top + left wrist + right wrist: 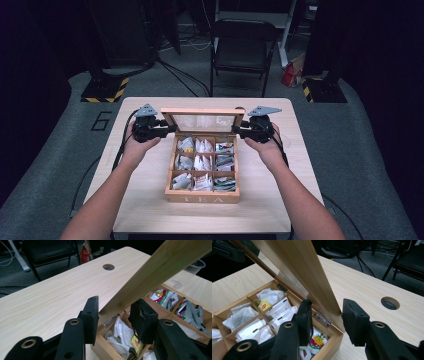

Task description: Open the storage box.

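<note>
Wooden tea box (202, 196), 9 compartments of tea bags (203, 165), table centre. Glazed lid (203, 121) raised at 12 o'clock, its side edges flanked to steady it: left gripper (167, 128) at 9, right gripper (239, 131) at 3. Both part-open astride the edge; pad contact unclear.

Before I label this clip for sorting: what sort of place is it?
Probably a lab or studio: a small wooden table on grey floor, stand bases taped black and yellow, loose cables, a folding chair.
</note>
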A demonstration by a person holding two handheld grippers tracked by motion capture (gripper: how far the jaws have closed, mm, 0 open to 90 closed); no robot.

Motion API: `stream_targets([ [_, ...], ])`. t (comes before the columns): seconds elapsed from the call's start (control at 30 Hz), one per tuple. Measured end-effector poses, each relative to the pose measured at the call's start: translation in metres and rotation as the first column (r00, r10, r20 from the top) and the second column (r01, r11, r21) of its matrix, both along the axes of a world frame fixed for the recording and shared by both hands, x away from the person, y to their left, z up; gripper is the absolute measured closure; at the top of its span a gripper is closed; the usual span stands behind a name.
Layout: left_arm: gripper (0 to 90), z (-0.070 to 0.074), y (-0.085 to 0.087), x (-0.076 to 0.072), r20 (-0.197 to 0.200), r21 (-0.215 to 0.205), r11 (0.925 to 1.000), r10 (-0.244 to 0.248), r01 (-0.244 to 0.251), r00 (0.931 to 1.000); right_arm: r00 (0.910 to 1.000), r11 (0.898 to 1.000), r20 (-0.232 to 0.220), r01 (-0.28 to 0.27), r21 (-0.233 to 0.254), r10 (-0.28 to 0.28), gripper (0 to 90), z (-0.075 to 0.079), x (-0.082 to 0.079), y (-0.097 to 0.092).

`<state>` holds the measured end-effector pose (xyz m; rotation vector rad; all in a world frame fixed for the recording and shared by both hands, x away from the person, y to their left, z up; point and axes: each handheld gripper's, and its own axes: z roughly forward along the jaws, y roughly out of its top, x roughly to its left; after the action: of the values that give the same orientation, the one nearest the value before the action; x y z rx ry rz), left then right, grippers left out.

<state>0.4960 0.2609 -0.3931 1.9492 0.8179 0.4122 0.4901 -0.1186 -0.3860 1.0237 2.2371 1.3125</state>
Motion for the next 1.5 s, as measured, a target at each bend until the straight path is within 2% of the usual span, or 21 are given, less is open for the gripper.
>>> stream_targets([
  [0.47,61.1,0.002,-0.001,0.008,-0.003,-0.009,0.9999,0.013,-0.013,0.9999,0.9999,1.000,0.001,0.014,0.011,-0.014,58.5,-0.001,0.009,0.000],
  [0.57,61.4,0.003,0.000,0.010,-0.010,-0.003,1.0000,0.007,-0.007,0.9999,0.9998,1.000,-0.007,0.019,0.014,-0.019,58.5,-0.002,0.011,0.001],
  [0.83,61.7,0.003,0.000,0.015,-0.012,-0.019,0.9997,0.015,-0.015,0.9998,0.9990,1.000,-0.040,0.020,0.001,-0.020,56.7,-0.010,0.018,0.003],
  [1.27,62.5,0.004,-0.001,0.021,-0.023,-0.025,0.9993,0.026,-0.026,0.9994,0.9975,0.999,-0.064,0.028,-0.020,-0.029,59.8,-0.022,0.030,0.003],
  [1.5,62.8,0.004,-0.001,0.024,-0.028,-0.032,0.9991,0.027,-0.028,0.9992,0.9971,0.999,-0.068,0.032,-0.013,-0.033,61.3,-0.024,0.033,0.004],
])
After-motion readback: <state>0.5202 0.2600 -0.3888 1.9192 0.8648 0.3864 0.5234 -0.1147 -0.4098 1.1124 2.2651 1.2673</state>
